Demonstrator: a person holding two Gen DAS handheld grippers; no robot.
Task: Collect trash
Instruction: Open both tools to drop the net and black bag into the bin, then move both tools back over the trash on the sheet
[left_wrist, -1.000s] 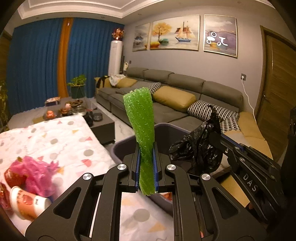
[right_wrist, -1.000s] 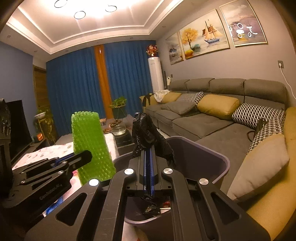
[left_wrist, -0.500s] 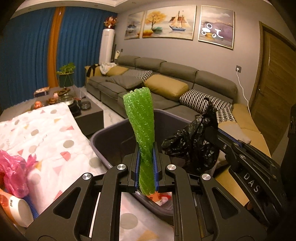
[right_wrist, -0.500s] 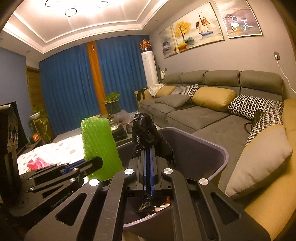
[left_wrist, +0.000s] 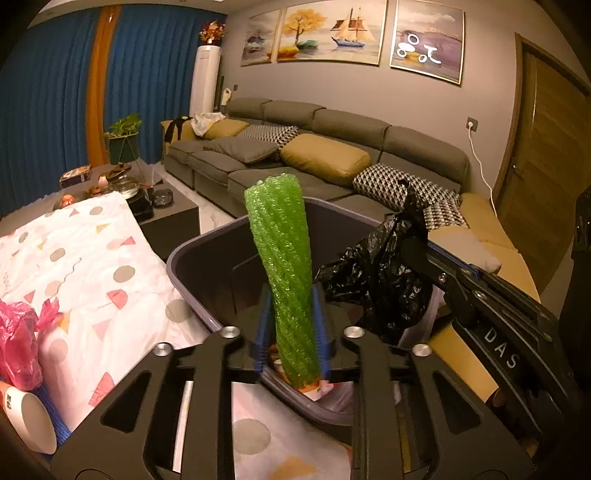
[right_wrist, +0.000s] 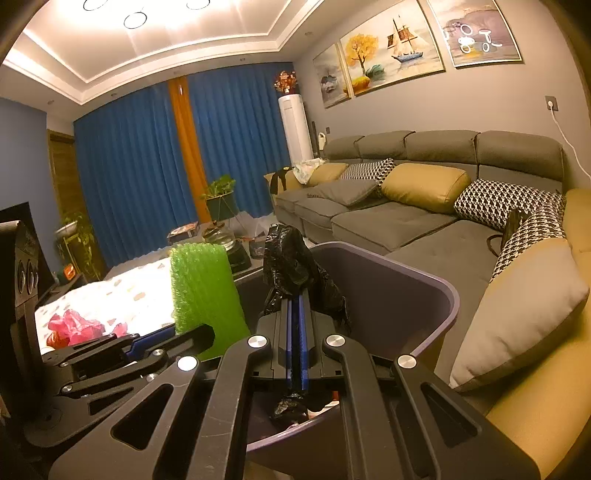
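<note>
Over the bin (left_wrist: 207, 258), the left gripper (left_wrist: 291, 332) had just been spreading its jaws, and the green foam net (left_wrist: 284, 273) stood upright between them, with a gap showing beside each pad. Just right of it, the right gripper (right_wrist: 295, 343) was clenched on a black bag (right_wrist: 295, 262) above the same bin. Pink wrap (left_wrist: 18, 339) and a paper cup (left_wrist: 29, 421) lay on the patterned cloth (left_wrist: 92, 258) well left of the bin.
</note>
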